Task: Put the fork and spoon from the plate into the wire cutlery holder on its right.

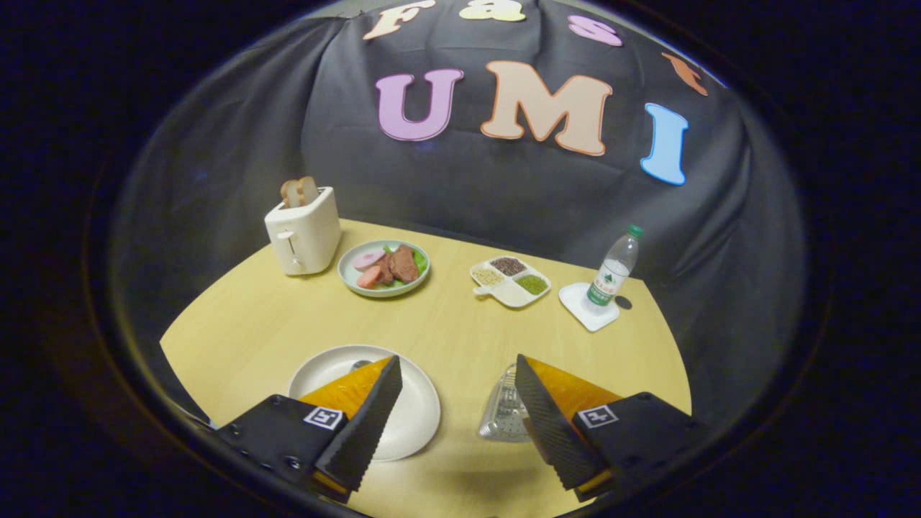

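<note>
A white plate (417,410) lies on the yellow table just behind my left finger, which covers much of it. A small grey piece of cutlery (360,365) peeks out on the plate above that finger; the rest of it is hidden. The wire cutlery holder (501,414) stands to the plate's right, partly behind my right finger. My gripper (457,392) hovers above the table's near side, open wide, with nothing between its fingers.
At the back left stands a white toaster (304,230) with bread slices in it. Beside it sits a green plate of food (384,267), then a divided dish of grains (510,280), and a water bottle (613,273) on a white coaster.
</note>
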`<act>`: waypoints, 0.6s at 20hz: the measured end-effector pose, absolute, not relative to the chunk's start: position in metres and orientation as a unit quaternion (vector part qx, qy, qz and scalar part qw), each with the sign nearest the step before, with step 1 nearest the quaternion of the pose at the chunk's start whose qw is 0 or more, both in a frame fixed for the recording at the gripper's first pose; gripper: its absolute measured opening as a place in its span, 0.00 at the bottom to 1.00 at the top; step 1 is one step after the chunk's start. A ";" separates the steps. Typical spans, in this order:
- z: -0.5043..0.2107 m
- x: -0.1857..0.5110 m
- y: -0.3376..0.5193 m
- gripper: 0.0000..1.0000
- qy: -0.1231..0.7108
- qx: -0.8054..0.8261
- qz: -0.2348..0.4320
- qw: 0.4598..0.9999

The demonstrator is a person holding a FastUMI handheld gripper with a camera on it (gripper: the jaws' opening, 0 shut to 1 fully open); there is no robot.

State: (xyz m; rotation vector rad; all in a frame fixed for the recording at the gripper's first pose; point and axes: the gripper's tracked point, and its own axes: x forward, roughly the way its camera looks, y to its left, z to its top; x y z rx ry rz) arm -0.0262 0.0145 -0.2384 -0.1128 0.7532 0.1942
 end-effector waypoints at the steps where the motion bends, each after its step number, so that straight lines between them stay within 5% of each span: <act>1: -0.240 -0.029 0.025 1.00 0.363 -0.050 0.102 0.925; 12: -0.286 -0.054 0.093 1.00 0.376 -0.018 0.125 0.918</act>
